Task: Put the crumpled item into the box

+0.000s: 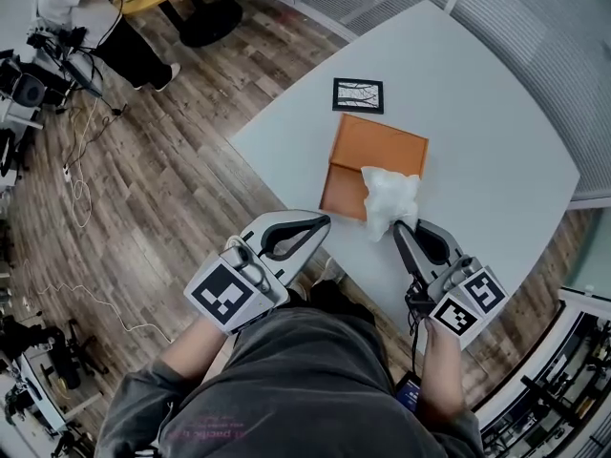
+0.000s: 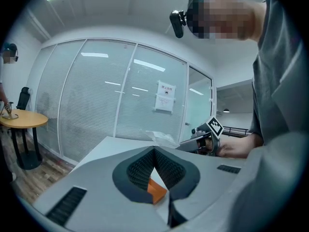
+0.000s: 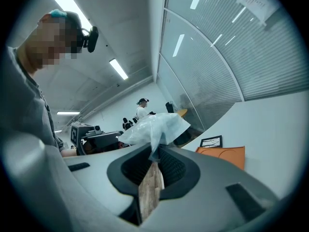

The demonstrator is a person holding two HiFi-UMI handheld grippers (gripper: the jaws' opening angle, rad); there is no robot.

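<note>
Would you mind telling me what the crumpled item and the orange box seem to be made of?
The crumpled item: probably thin plastic film, whitish, translucent, slightly glossy; it bunches into sharp creases where the right gripper pinches it. The orange box: likely cardboard or leather-like board, matte; flat stiff panels, no glare.

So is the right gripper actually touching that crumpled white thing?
Touching. The right gripper view shows the right gripper with its jaws pinched on the bottom of the crumpled item.
</note>
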